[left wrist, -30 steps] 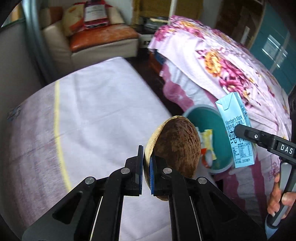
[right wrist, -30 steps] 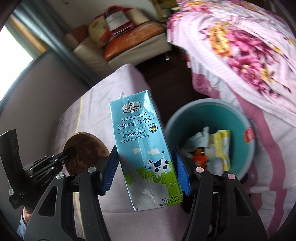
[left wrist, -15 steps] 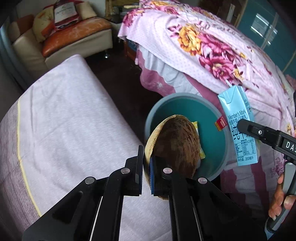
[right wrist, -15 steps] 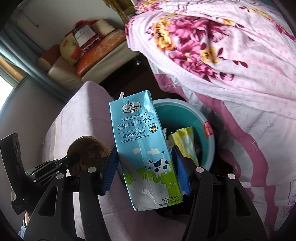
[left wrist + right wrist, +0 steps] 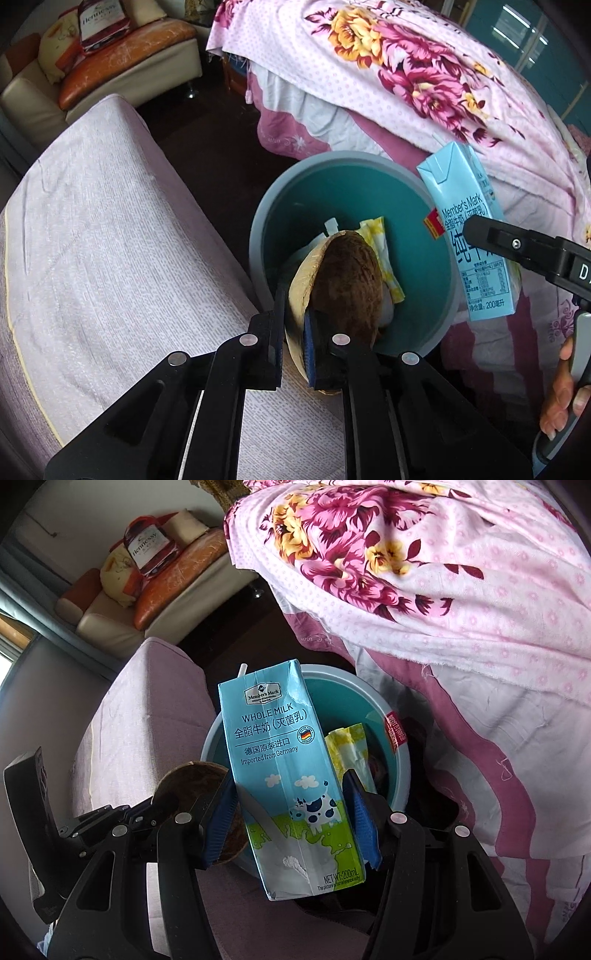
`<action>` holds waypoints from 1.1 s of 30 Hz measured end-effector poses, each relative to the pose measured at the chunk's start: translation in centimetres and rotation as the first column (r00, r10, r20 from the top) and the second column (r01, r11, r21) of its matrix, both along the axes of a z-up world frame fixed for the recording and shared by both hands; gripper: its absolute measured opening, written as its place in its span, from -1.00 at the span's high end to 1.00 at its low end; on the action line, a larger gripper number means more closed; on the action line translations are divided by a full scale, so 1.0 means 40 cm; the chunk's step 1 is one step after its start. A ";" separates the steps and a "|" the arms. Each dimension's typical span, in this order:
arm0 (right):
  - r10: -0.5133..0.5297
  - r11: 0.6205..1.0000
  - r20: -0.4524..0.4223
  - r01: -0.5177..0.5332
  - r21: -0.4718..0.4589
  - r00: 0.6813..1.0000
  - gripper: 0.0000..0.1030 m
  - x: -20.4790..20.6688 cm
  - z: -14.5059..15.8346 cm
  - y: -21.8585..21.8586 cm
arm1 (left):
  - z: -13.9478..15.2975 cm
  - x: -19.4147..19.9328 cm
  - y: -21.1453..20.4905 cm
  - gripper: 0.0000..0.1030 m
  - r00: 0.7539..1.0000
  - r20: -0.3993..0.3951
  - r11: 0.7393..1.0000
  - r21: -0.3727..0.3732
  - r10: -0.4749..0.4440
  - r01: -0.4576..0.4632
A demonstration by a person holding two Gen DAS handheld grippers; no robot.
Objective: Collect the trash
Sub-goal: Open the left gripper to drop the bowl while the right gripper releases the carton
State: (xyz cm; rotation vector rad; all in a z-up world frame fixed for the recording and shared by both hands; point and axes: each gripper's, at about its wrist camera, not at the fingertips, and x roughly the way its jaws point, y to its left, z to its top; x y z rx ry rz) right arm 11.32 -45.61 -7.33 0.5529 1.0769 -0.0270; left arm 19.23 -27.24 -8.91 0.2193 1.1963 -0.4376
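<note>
**Coconut shell and milk carton held over the bin**

At nine o'clock in the left wrist view lies a pale lilac cushion [image 5: 110,258], filling that side. At eleven o'clock, far off, a cream sofa [image 5: 110,66] carries an orange cushion.

At six o'clock the left gripper [image 5: 293,339] has the rim of a brown coconut shell [image 5: 343,288] between its two pads. Its jaws have just been opening a little, and the shell's edge is still between them; the near pad looks close against the rim. The shell hangs over the near lip of the teal bin [image 5: 280,206], which stands on dark floor at the picture's centre. Inside the bin lies a yellow-and-white wrapper [image 5: 380,236].

At three o'clock the light blue milk carton [image 5: 469,229] stands upright beside the bin's right rim, clenched in the right gripper [image 5: 291,823], whose blue pads press both its sides in the right wrist view. A hand [image 5: 561,398] grasps that gripper's handle at four o'clock. From one to three o'clock spreads a pink flowered bedspread [image 5: 406,74].
</note>
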 end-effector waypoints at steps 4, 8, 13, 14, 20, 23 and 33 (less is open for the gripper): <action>0.001 1.000 -0.004 -0.001 -0.001 1.000 -0.07 0.004 -0.004 0.005 | 0.004 -0.007 0.003 0.69 1.000 0.000 1.000 -0.010 0.000 0.000; 0.001 1.000 -0.007 -0.002 -0.004 1.000 -0.07 0.007 -0.004 0.012 | 0.024 -0.015 0.010 0.27 1.000 0.020 0.999 -0.033 0.004 -0.003; 0.003 1.000 -0.009 -0.003 -0.009 1.000 -0.07 0.007 0.002 0.020 | 0.059 -0.022 0.032 -0.49 0.997 0.067 0.998 -0.063 0.031 -0.027; 0.004 1.000 -0.010 -0.004 -0.012 1.000 -0.07 0.007 0.003 0.023 | 0.063 -0.023 0.036 -0.55 0.997 0.063 0.997 -0.070 0.036 -0.032; 0.005 1.000 -0.014 -0.006 -0.016 1.000 -0.07 0.006 0.009 0.026 | 0.086 -0.032 0.070 -0.77 0.994 0.085 0.995 -0.075 0.075 -0.069; 0.008 1.000 -0.013 -0.008 -0.022 1.000 -0.07 0.004 0.014 0.029 | 0.090 -0.034 0.092 -0.78 0.991 0.085 0.993 -0.067 0.102 -0.096; 0.029 0.999 -0.025 -0.029 -0.033 0.999 -0.38 0.014 0.021 0.064 | 0.075 -0.046 0.187 -0.83 0.980 0.044 0.977 -0.092 0.195 -0.191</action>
